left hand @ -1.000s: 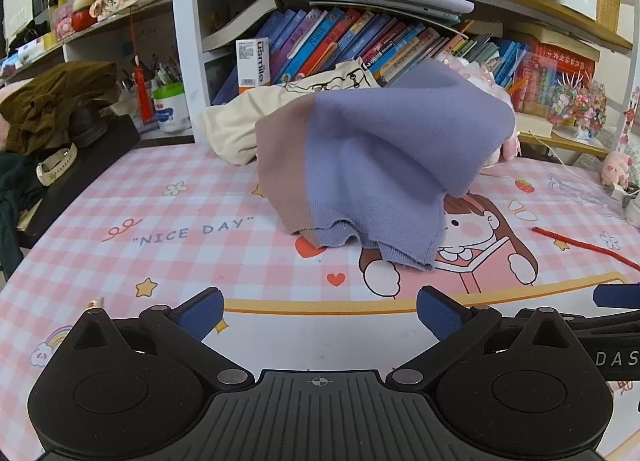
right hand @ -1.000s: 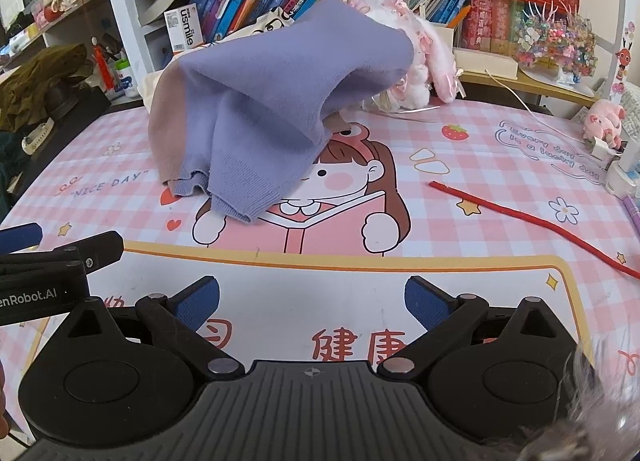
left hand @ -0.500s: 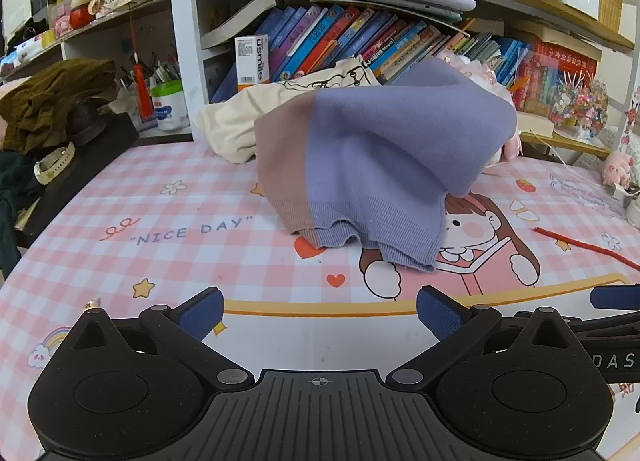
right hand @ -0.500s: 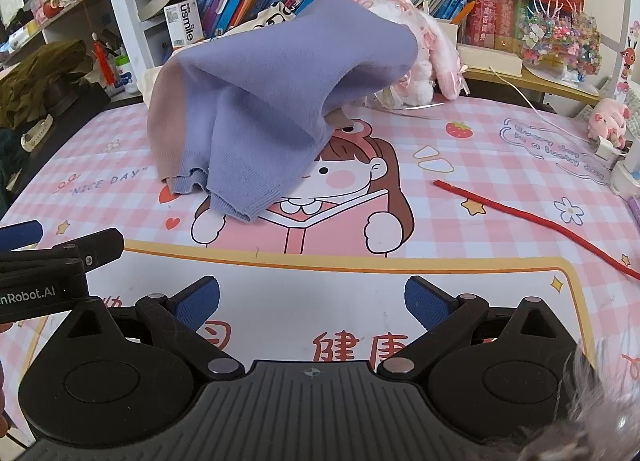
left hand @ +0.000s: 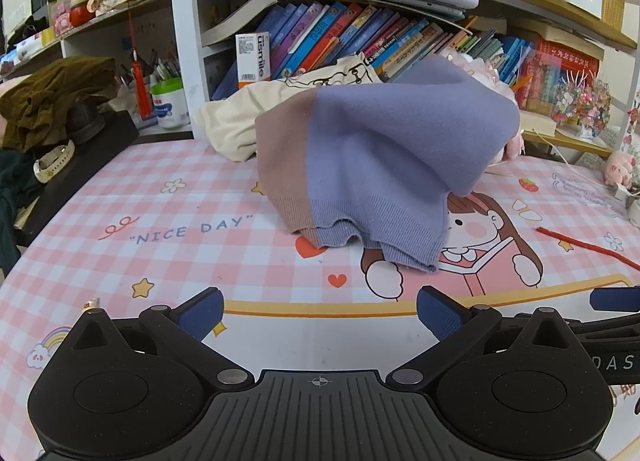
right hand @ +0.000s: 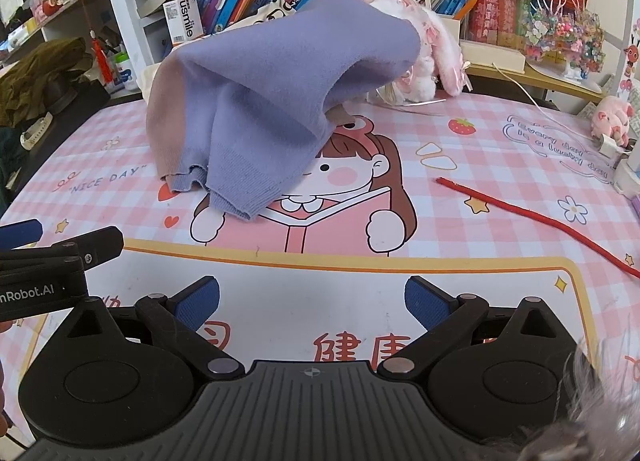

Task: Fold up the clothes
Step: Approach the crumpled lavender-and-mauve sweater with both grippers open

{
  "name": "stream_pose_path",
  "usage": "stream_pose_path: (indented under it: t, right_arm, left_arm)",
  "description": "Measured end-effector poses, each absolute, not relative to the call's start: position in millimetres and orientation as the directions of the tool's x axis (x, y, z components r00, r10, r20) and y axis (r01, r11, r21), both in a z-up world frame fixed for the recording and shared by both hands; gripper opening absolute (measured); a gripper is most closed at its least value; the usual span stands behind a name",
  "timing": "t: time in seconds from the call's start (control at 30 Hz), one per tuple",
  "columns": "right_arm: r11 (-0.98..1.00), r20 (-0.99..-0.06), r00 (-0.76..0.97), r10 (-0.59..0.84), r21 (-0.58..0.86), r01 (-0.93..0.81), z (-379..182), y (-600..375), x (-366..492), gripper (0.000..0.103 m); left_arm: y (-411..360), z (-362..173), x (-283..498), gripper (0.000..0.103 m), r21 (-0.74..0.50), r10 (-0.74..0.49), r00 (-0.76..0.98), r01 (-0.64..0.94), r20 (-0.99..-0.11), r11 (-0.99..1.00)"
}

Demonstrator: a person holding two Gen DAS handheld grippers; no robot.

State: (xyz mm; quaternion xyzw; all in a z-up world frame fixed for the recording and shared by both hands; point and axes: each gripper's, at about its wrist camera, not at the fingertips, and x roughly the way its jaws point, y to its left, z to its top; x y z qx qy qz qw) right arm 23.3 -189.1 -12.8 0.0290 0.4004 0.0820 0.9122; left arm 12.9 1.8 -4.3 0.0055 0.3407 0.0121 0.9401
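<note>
A lilac knit sweater (left hand: 384, 165) with a dusty-pink side panel lies heaped on the pink checked table mat (left hand: 160, 213), its ribbed hem toward me. It also shows in the right wrist view (right hand: 272, 93), draped over something hidden at the back. A cream garment (left hand: 248, 117) lies behind it. My left gripper (left hand: 320, 315) is open and empty, low over the mat's near edge, well short of the sweater. My right gripper (right hand: 312, 301) is open and empty, beside the left one, also short of the sweater.
A bookshelf (left hand: 360, 33) full of books runs along the back. A pink plush toy (right hand: 424, 49) sits behind the sweater. A red cord (right hand: 536, 221) lies on the mat at right. A dark olive garment (left hand: 52, 97) and a watch (left hand: 52, 165) lie at left.
Both grippers have crept slightly forward toward the sweater. The sweater has not moved.
</note>
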Motion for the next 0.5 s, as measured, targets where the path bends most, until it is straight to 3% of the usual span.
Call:
stream_pose_path:
  t: [0.5]
  right_arm:
    - [0.984,-0.732,0.658,0.177,0.125,-0.126,-12.8,-189.7,25.0,0.100]
  left_arm:
    - [1.5,-5.0,14.1,0.103,0.011,0.025,0.764,-0.023,-0.644,1.000]
